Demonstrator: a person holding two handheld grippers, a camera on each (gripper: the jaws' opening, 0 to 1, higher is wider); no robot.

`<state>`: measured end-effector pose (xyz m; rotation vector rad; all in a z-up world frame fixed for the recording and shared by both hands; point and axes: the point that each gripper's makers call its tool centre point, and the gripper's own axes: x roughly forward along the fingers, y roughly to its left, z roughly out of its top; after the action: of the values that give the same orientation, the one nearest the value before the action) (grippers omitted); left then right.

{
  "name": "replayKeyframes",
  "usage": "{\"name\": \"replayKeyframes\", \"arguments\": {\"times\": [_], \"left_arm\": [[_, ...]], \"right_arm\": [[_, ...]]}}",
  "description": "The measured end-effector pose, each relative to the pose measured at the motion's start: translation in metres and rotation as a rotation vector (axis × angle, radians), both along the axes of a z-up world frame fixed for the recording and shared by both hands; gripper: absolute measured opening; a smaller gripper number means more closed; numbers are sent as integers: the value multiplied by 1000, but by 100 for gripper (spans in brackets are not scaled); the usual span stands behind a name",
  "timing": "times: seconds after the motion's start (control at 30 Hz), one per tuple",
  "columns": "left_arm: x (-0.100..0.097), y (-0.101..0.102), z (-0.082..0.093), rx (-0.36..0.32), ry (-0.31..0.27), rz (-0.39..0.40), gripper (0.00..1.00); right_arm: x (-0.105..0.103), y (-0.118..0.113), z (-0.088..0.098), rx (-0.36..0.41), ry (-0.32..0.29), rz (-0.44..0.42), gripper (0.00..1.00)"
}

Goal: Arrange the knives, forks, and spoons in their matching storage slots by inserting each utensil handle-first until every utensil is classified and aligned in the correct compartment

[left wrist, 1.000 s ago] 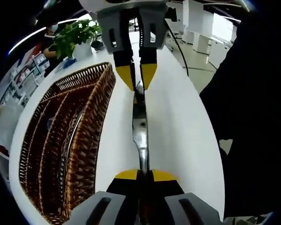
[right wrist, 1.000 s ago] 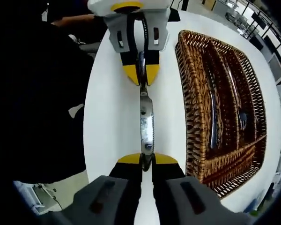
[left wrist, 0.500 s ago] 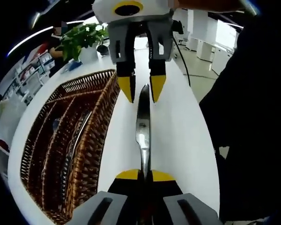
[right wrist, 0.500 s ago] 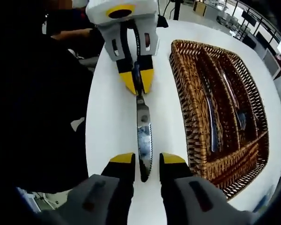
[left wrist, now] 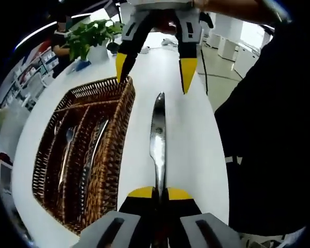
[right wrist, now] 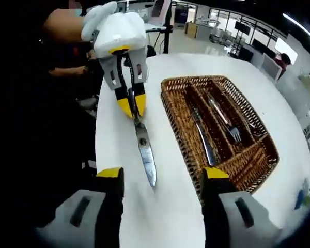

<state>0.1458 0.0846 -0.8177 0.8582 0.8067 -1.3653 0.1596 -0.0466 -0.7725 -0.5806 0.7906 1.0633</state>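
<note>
White and long, the counter (right wrist: 160, 217) runs through an open office with desks and shelving at the far walls, and a potted plant (left wrist: 90, 39) stands toward its far end. On it sits a wicker tray (right wrist: 248, 160) divided into lengthwise slots, with a spoon (left wrist: 67, 150) in one and a fork (right wrist: 230, 126) and another utensil already lying in others.

Beside the tray's long wall, a knife (left wrist: 156, 139) is held level above the bare counter. The left claw (left wrist: 156, 194) is pressed together on its handle, the serrated blade pointing away toward the right claw (right wrist: 157, 173), which stands spread wide with nothing between its tips, the blade's end near it but apart.

The step in hand looks like the hand-over finished: the left claw alone carries the knife. Next it likely has to swing the knife over the tray's near wall, line it with the knife slot, and lower it handle-first. Since the grip is on the handle itself, setting it down cleanly may call for a tilt or a slide along the slot.
</note>
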Motion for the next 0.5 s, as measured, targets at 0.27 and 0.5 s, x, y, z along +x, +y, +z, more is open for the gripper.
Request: {"name": "replayKeyframes", "arguments": {"times": [0.27, 0.5], "left_arm": [[18, 3, 29, 57, -39, 1, 4], [24, -3, 66, 89, -66, -35, 4]], "right_arm": [[18, -54, 53, 193, -54, -313, 99], [14, -83, 74, 199, -109, -380, 99]]}}
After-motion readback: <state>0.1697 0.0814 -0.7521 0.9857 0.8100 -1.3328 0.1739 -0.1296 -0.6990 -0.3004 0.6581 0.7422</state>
